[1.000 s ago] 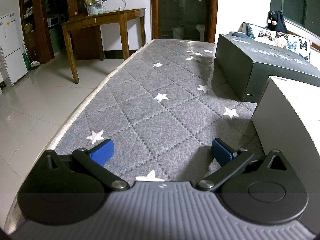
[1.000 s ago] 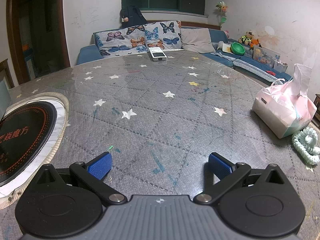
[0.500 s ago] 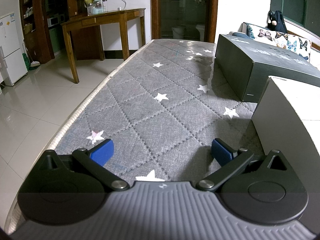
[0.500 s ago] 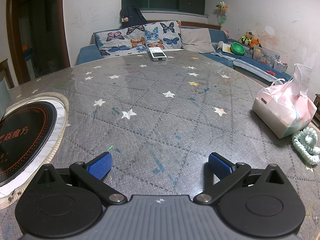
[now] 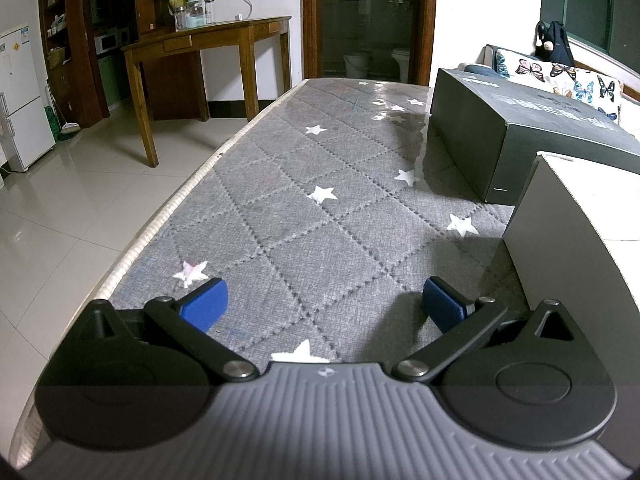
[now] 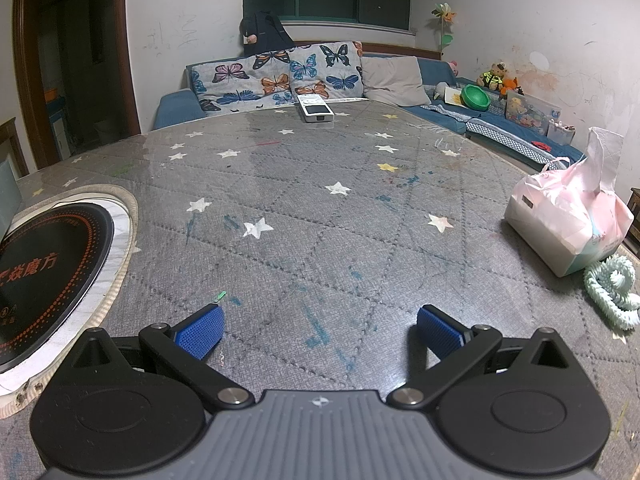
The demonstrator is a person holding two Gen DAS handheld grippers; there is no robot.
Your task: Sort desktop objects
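Note:
My left gripper (image 5: 322,304) rests low over the grey star-patterned table cover (image 5: 320,208), open, nothing between its blue pads. To its right stand a white box (image 5: 576,248) and, farther back, a dark grey box (image 5: 520,128). My right gripper (image 6: 318,330) is also open and empty above the same cover (image 6: 320,208). Ahead of it at the far edge lies a white remote-like device (image 6: 315,109). A pink tissue pack (image 6: 568,220) sits at the right, with a pale green coiled cord (image 6: 610,286) beside it.
A round black induction hob (image 6: 44,268) is set into the table at the left of the right wrist view. A sofa with butterfly cushions (image 6: 280,76) runs behind the table. The table's left edge (image 5: 168,216) drops to tiled floor; a wooden desk (image 5: 208,44) stands beyond.

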